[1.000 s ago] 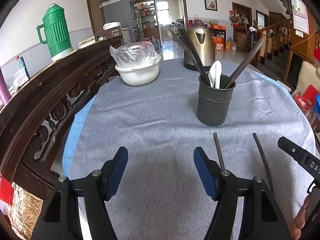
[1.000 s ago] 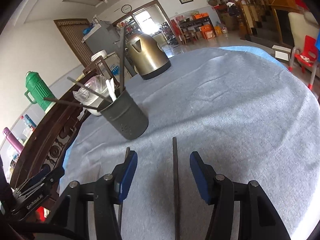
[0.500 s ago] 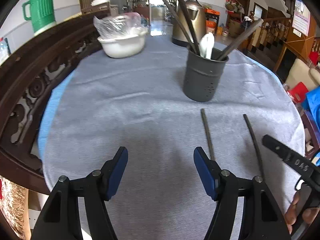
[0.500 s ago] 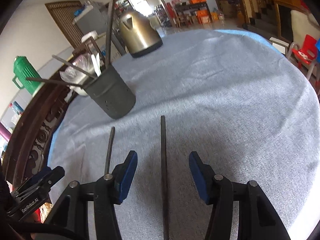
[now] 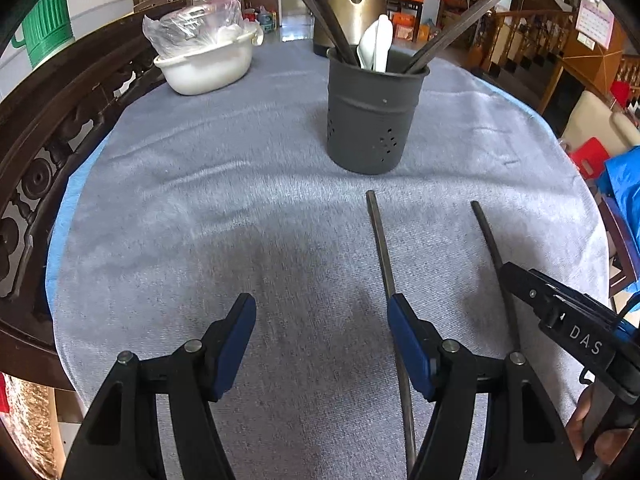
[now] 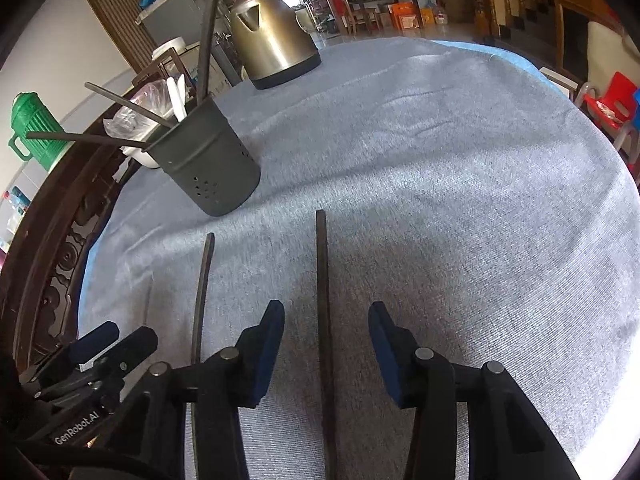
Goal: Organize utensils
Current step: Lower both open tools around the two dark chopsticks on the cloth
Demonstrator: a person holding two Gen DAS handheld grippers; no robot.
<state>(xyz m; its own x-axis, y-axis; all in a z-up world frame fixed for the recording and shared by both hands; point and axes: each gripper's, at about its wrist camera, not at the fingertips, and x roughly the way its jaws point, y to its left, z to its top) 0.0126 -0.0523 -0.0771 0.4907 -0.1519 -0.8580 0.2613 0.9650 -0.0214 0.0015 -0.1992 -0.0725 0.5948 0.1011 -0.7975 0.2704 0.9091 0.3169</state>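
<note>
Two dark chopsticks lie flat on the grey cloth, both with their long axes running from the bottom of the frame up toward the dark holder. In the right wrist view the right-hand chopstick [image 6: 322,300] runs almost straight up the middle of the frame, its far end stopping short of the utensil holder [image 6: 208,164] at centre left; the other chopstick [image 6: 202,292] lies to its left, nearly parallel and leaning slightly. The right gripper [image 6: 326,354] straddles the first chopstick, which passes between the two blue pads without touching either; its jaws are closing but not yet on the stick. In the left wrist view the left gripper [image 5: 322,344] hangs released and wide over bare cloth, with the nearer chopstick [image 5: 382,248] passing just beside its right pad, outside the gap. The holder [image 5: 374,116] stands upright at upper centre, holding more dark chopsticks and a white spoon [image 5: 376,46]. The grey tablecloth [image 5: 200,200] covers a round table; a white bowl [image 5: 204,68] sits at upper left, a brass kettle [image 5: 352,0] behind the holder, and a carved wooden chair back [image 5: 52,128] curves along the left edge.
</note>
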